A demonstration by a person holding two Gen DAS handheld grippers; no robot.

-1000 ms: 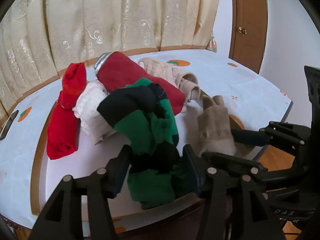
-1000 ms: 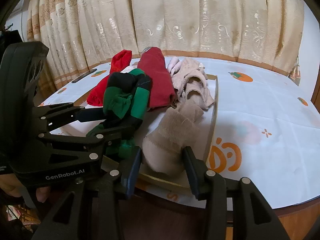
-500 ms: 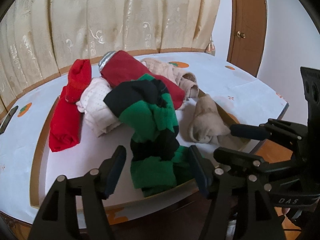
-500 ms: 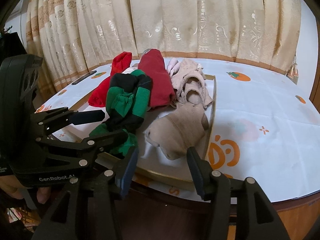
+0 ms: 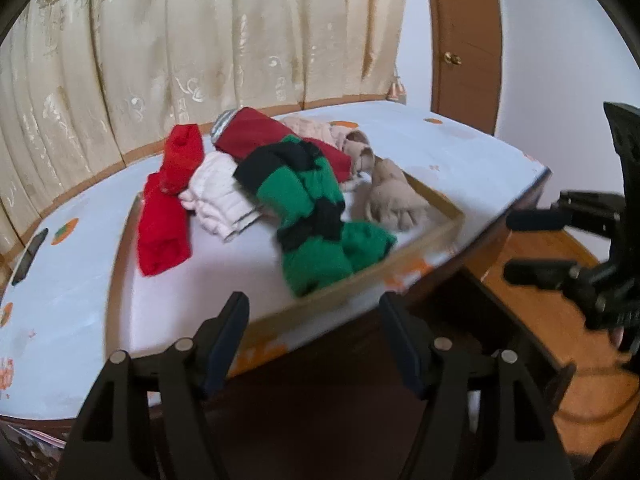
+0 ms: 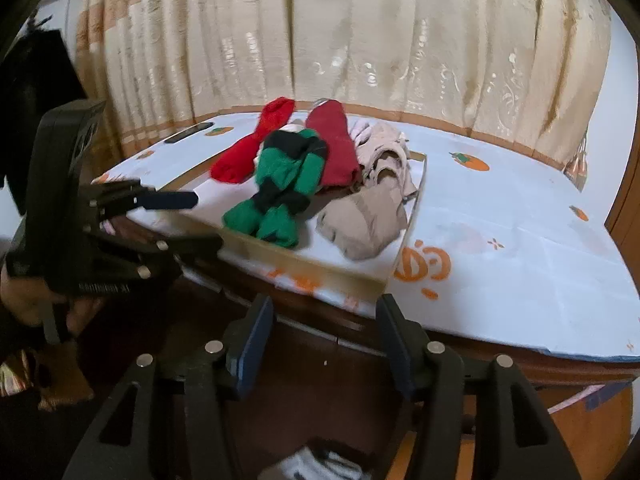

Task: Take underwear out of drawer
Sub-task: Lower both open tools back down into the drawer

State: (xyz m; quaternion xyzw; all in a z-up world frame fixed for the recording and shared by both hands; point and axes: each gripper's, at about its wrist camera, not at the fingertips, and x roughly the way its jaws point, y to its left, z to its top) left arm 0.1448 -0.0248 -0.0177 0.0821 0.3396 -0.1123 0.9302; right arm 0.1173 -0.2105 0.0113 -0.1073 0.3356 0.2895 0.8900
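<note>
Looking along both tools from below the table [image 6: 500,216] edge, we see the removed underwear heaped on a shallow tray [image 5: 436,200] at centre frame. The left gripper [image 5: 314,308] stands spread at the bottom of its view. Its jaws have just been opening, with nothing between them. The green-and-black piece [image 5: 316,216] lies directly above that gap. Its long axis runs from upper centre down to the tray's near rim, roughly in line with the fingers. The right gripper [image 6: 324,312] is likewise spread, its jaws also just opened and bare. The beige piece [image 6: 364,224] rests above it and slightly right, inside the tray's near right corner. Both pieces lie apart from the pads.

We note a scrap of white patterned cloth [image 6: 316,464] at the bottom edge of the right wrist view, below the fingers. Whether it sits in the drawer we cannot tell. If it is further underwear, we judge the right gripper the nearer tool. It lies below that tool's fingers, so the coming reach would go down and away from the tray.
</note>
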